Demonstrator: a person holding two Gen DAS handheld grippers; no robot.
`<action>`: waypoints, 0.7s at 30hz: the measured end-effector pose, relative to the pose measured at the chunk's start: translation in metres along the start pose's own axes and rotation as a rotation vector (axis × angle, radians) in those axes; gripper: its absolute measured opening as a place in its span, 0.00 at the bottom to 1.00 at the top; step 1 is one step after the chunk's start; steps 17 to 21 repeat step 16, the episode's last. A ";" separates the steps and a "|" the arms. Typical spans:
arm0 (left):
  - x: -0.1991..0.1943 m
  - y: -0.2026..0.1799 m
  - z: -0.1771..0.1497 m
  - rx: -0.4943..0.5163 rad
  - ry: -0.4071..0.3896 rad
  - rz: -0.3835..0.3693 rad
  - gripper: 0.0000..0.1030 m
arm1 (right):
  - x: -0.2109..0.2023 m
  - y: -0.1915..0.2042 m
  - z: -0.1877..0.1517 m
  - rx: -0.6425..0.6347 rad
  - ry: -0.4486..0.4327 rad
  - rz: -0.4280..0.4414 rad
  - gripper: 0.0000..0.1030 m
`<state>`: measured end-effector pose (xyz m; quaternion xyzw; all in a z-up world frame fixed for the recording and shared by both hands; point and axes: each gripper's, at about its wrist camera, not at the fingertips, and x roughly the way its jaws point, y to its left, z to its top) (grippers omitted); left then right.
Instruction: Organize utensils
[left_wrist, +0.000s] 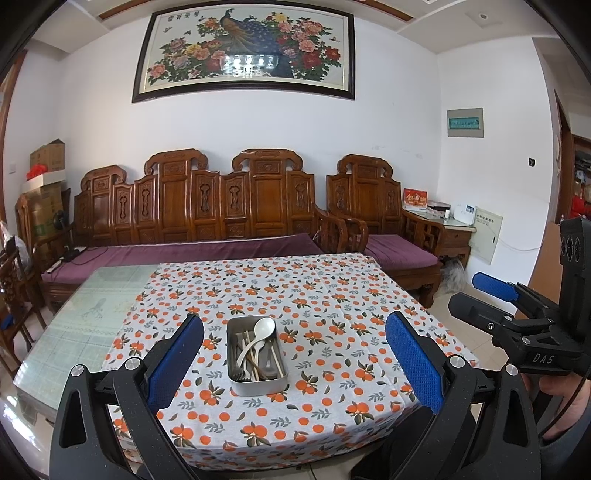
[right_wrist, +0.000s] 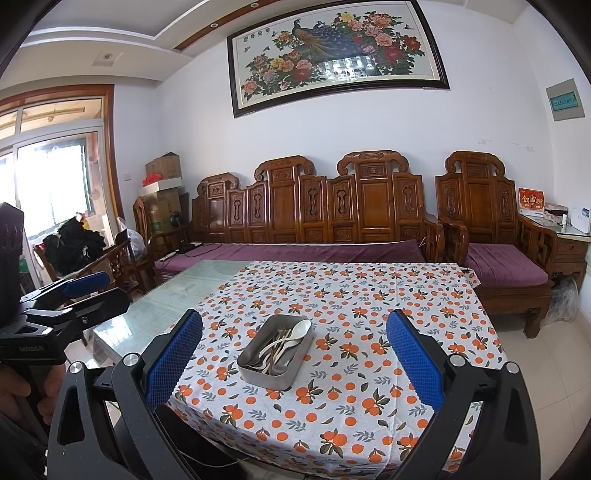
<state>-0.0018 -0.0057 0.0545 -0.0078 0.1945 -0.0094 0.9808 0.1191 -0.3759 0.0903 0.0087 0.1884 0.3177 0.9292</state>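
Observation:
A rectangular metal tin (left_wrist: 258, 384) (right_wrist: 258, 374) stands near the front of the table on an orange-patterned cloth (left_wrist: 332, 295) (right_wrist: 369, 306). Inside lie mixed utensils: a white spoon (left_wrist: 263, 329) (right_wrist: 300, 329), forks and chopsticks. My left gripper (left_wrist: 293, 354) hovers open just before the tin, which sits between its blue pads (left_wrist: 173, 365). My right gripper (right_wrist: 293, 354) is open too, back from the tin. Each gripper appears in the other's view: the right gripper (left_wrist: 491, 291) at the right edge, the left gripper (right_wrist: 92, 286) at the left edge. Both are empty.
The cloth covers the right part of a glass-topped table (left_wrist: 81, 325) (right_wrist: 177, 295). A carved wooden sofa (left_wrist: 207, 221) (right_wrist: 314, 221) with purple cushions stands behind it, an armchair (right_wrist: 491, 236) to the right. Hands hold the gripper handles at the frame edges.

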 end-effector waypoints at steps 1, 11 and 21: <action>0.000 0.000 0.000 -0.001 0.000 0.000 0.92 | 0.000 0.001 -0.001 0.000 -0.001 0.000 0.97; -0.001 -0.003 0.000 0.002 0.002 0.000 0.92 | 0.001 0.006 -0.005 0.001 0.000 0.003 0.97; 0.000 -0.004 -0.001 -0.001 0.001 -0.002 0.92 | 0.001 0.006 -0.005 0.000 -0.001 0.003 0.97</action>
